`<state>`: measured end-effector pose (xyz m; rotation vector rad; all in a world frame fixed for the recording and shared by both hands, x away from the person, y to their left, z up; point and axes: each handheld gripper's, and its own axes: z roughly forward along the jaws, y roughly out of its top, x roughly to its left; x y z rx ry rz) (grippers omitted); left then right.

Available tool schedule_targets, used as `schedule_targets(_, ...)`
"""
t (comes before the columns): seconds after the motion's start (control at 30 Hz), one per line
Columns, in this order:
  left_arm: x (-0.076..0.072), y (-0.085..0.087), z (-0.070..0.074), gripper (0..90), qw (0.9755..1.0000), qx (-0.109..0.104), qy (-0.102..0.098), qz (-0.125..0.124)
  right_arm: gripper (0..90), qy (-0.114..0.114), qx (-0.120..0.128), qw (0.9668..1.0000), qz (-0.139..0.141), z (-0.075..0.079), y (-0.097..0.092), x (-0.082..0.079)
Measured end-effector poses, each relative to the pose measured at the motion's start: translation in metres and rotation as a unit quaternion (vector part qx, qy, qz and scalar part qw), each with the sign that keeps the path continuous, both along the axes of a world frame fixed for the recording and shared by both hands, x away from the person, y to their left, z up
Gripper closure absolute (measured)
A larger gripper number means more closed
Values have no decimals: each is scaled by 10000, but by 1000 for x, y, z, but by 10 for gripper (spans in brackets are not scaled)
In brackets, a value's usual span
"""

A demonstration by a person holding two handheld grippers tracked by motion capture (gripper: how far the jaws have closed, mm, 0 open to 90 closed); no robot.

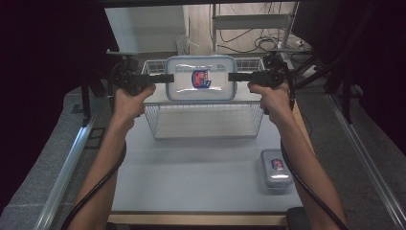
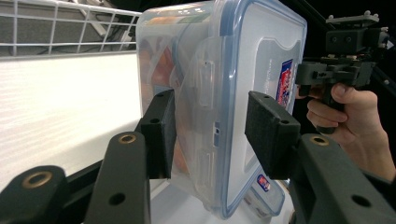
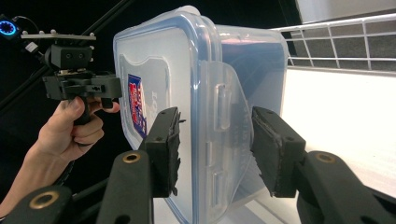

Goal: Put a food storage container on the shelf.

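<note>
A large clear food container (image 1: 201,79) with a blue-rimmed lid and a red and blue label hangs in the air over a white wire basket (image 1: 154,120). My left gripper (image 1: 167,77) is shut on its left end and my right gripper (image 1: 234,76) on its right end. In the left gripper view the container (image 2: 224,93) stands on edge between the black pads (image 2: 161,133) of my left gripper (image 2: 210,135), one on the body, one on the lid. In the right gripper view the container (image 3: 187,70) sits the same way in my right gripper (image 3: 215,149).
A smaller lidded container (image 1: 276,168) with the same label lies on the pale table (image 1: 191,172) near its front right. The basket stands at the table's far middle. Dark frames and cables flank both sides. A metal rail (image 1: 67,167) runs along the left.
</note>
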<state>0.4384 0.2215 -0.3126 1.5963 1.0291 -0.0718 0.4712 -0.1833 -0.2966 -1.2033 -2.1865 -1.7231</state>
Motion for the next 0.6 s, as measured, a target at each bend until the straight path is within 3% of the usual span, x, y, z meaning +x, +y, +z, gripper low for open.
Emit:
schedule_targets(0.3, 7, -3, -7, 541, 9999, 20, 119, 57, 515, 75, -99, 9999, -107, -3, 2, 10)
schedule_targets(0.37, 7, -3, -8, 541, 9999, -31, 110, 85, 514, 125, -74, 9998, -112, -6, 1, 12)
schedule_targets(0.6, 5, -9, -6, 523, 9996, 147, -10, 230, 502, 63, -78, 9999, -139, -7, 1, 15)
